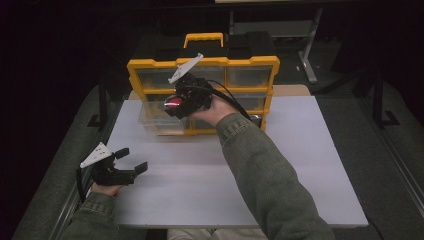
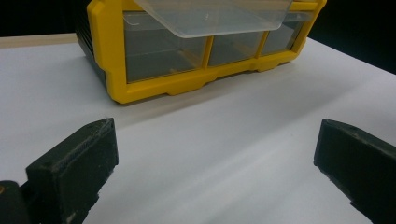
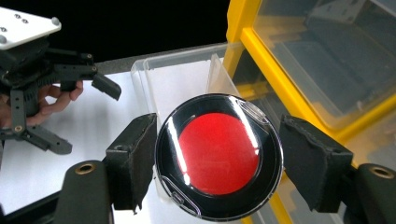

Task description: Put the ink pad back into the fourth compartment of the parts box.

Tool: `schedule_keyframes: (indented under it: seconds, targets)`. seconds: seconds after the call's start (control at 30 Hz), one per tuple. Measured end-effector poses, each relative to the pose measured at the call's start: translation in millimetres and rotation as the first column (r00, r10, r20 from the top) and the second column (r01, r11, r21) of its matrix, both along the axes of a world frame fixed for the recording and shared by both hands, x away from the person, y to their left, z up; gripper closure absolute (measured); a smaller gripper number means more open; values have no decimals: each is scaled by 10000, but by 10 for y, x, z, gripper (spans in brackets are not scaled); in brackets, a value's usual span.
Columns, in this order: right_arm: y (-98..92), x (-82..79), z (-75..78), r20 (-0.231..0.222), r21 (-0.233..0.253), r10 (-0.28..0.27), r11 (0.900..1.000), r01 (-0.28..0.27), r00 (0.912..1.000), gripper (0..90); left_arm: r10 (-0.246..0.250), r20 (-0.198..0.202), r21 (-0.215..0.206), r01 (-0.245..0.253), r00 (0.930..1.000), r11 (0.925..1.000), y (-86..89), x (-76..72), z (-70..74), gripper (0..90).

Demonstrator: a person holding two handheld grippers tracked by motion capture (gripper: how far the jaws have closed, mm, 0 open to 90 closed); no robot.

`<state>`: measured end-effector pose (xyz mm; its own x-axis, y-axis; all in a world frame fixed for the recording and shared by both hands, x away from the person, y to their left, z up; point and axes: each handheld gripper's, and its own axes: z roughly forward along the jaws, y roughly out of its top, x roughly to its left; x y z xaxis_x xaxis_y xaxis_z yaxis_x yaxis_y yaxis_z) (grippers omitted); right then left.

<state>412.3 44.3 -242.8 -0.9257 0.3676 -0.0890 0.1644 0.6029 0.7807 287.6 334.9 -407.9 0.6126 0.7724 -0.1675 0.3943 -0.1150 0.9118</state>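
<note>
One yellow plastic organiser cabinet with clear drawers (image 1: pixel 202 75) stands at the far edge of the white rectangular worktop (image 1: pixel 280 170), slightly left of the middle, with a yellow carry handle (image 1: pixel 203 39) rising from its top. From the high view I count three rows of drawers in its front, though how many each row holds is hard to make out behind the arm. One clear plastic drawer (image 1: pixel 156 120) is pulled out toward the near side from the left part of the cabinet, jutting over the worktop.

There are two claws, one in each hand. The right claw (image 1: pixel 173 106) is held up in front of the cabinet, just above the pulled-out drawer, and it is pinching one round disc with a red centre and a glossy black rim (image 3: pixel 219 156). In the right gripper view the two black jaws press against the disc's left and right edges, with the open drawer and the yellow frame right behind it.

The left claw (image 1: pixel 134 160) hovers at the near left edge of the worktop, well apart from the cabinet. Its jaws are spread wide, with bare white surface between them in the left gripper view, and they grip nothing.
</note>
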Motion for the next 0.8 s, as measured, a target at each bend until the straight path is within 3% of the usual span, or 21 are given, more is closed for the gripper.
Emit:
schedule_keyframes:
  seconds: [0.27, 0.8]
  targets:
    - [211, 62, 54, 35, -200, 211, 9996, -210, 9998, 289, -52, -10, 19, 52, 10000, 10000, -9, 5, -1, 0]
    - [497, 187, 6, -131, -420, 321, 9986, -326, 9994, 288, -89, -20, 7, 89, 10000, 10000, -10, 17, -7, 0]
